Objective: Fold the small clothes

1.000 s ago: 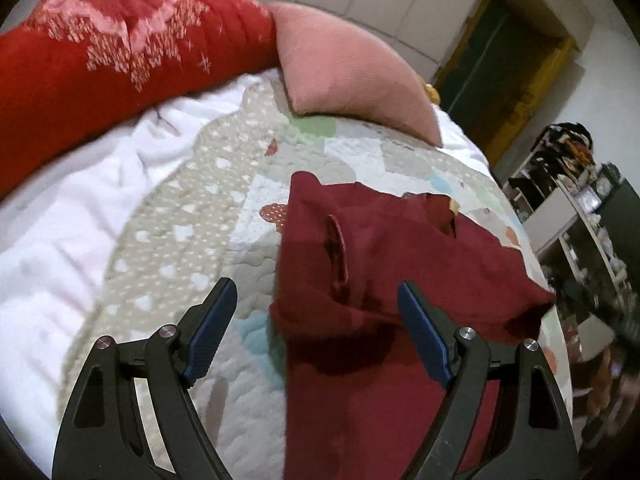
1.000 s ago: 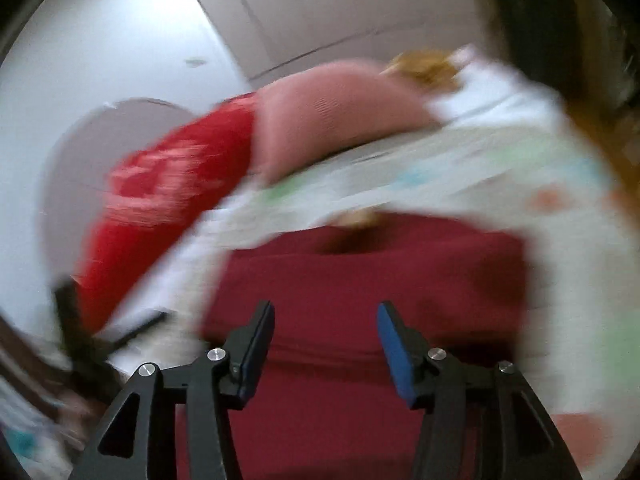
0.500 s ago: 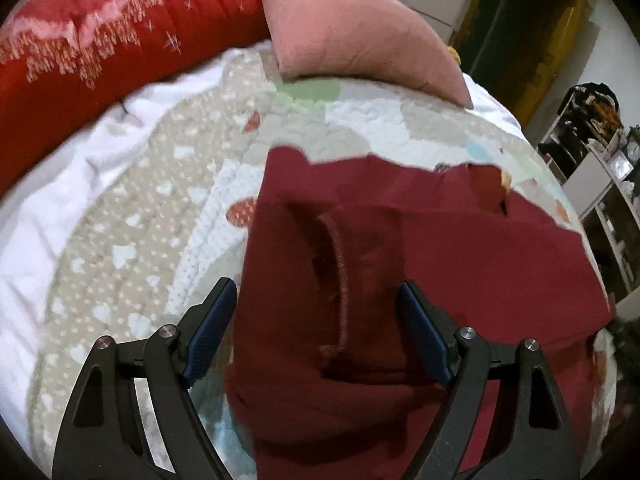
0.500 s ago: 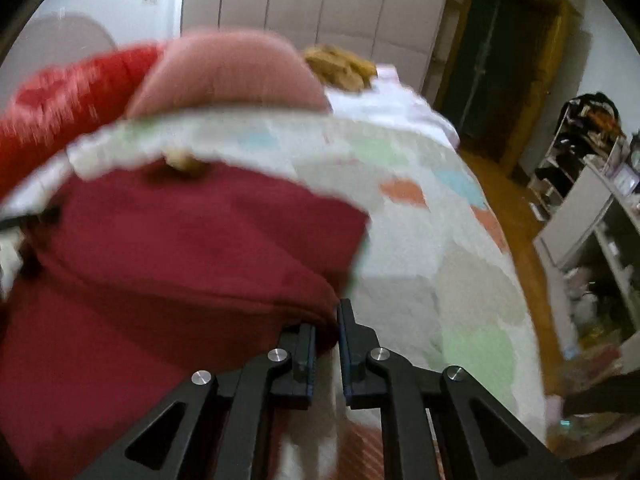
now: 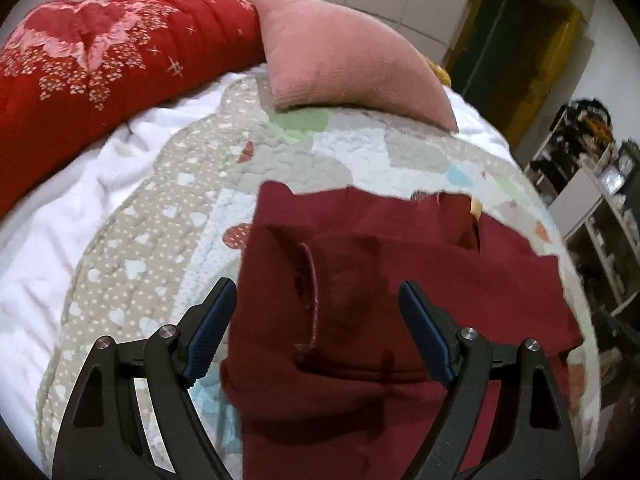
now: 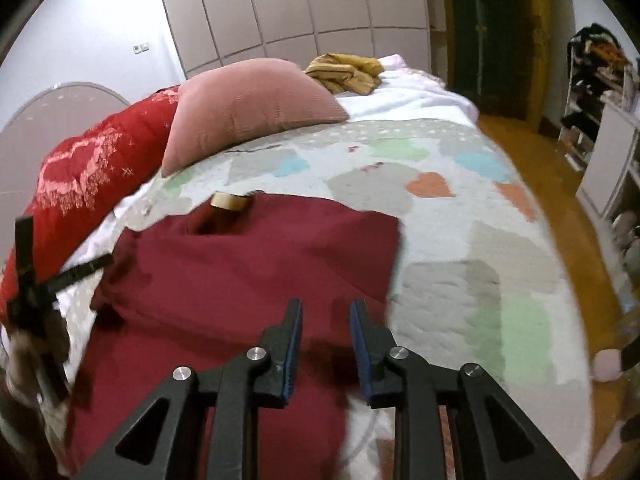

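A dark red garment [image 5: 400,320] lies partly folded on the quilted bedspread [image 5: 168,240]. It also shows in the right wrist view [image 6: 240,280], with a tan collar label [image 6: 230,201] at its far edge. My left gripper [image 5: 316,316] is wide open and empty, its jaws on either side of a raised fold. My right gripper [image 6: 325,316] is open a little and empty, just above the garment's near right part. The left gripper's frame [image 6: 36,292] shows at the left edge of the right wrist view.
A pink pillow [image 6: 248,112] and a red patterned quilt [image 5: 92,64] lie at the head of the bed. A yellow striped cloth [image 6: 344,70] lies behind the pillow. Shelves [image 6: 600,128] stand to the right, past the wooden floor [image 6: 532,168].
My right gripper was shut on the garment's edge half a second ago; now it has let go and stands slightly open. The left gripper stayed open and drew back a little.
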{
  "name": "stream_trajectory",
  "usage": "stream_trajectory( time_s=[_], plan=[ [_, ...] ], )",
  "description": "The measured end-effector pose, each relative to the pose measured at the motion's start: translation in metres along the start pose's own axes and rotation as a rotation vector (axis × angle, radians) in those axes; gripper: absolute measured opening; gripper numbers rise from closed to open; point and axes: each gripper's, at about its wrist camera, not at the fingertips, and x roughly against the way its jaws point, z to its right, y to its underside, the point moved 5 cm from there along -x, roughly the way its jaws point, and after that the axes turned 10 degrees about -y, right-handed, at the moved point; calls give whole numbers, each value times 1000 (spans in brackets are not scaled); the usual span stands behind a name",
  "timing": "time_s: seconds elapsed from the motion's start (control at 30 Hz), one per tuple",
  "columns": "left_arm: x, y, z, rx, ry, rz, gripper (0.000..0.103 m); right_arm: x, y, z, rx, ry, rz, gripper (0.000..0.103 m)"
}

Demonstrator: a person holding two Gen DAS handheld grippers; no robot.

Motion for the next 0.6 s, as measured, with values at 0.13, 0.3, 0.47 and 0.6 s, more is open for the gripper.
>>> stream_trajectory(
  time_s=[0.13, 0.3, 0.47, 0.6],
  plan=[
    [-22, 9, 3, -52, -60, -26, 84, -51, -5, -10, 23, -1, -58, 23],
    [-38, 14, -6, 8, -11, -68, 86, -92, 2, 25, -21, 102, -79, 23],
    [-25, 16, -5, -21, -37, -47, 86, -63, 3, 14, -35, 77, -75, 23],
    [-9, 23, -7, -30, -42, -47, 86, -37, 16, -2, 1, 71, -87, 25]
  ],
)
